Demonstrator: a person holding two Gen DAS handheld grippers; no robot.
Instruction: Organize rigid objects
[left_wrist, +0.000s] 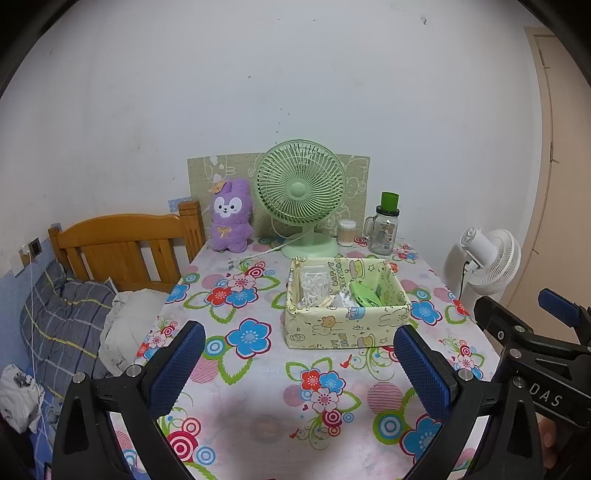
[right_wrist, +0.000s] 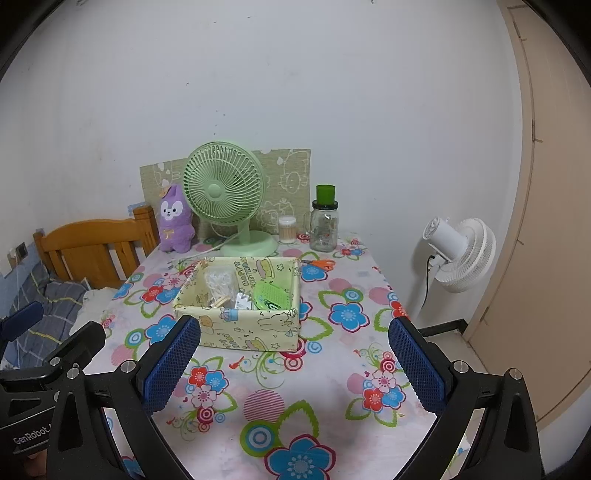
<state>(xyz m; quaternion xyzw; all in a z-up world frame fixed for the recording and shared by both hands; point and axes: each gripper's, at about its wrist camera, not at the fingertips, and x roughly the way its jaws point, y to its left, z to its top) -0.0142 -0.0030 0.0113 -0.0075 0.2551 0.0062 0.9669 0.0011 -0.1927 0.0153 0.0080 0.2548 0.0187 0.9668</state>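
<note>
Left gripper (left_wrist: 299, 360) and right gripper (right_wrist: 294, 356) hover above the floral table (left_wrist: 258, 406), jaws wide apart, nothing held. Yellow box (left_wrist: 343, 325) mid-table holds green case (right_wrist: 272, 295). Orange scissors (right_wrist: 320, 263) behind box: right view only.

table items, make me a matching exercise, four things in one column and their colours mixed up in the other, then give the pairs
Things:
1. desk fan
2. plush rabbit
3. scissors handles
4. floor fan

Colours:
A. orange
B. white
C. pale green
D. purple

Pairs: 1-C, 2-D, 3-A, 4-B

The scissors lie on the flowered tablecloth just behind the right back corner of the patterned box; the floor fan stands off the table, to its right.
</note>
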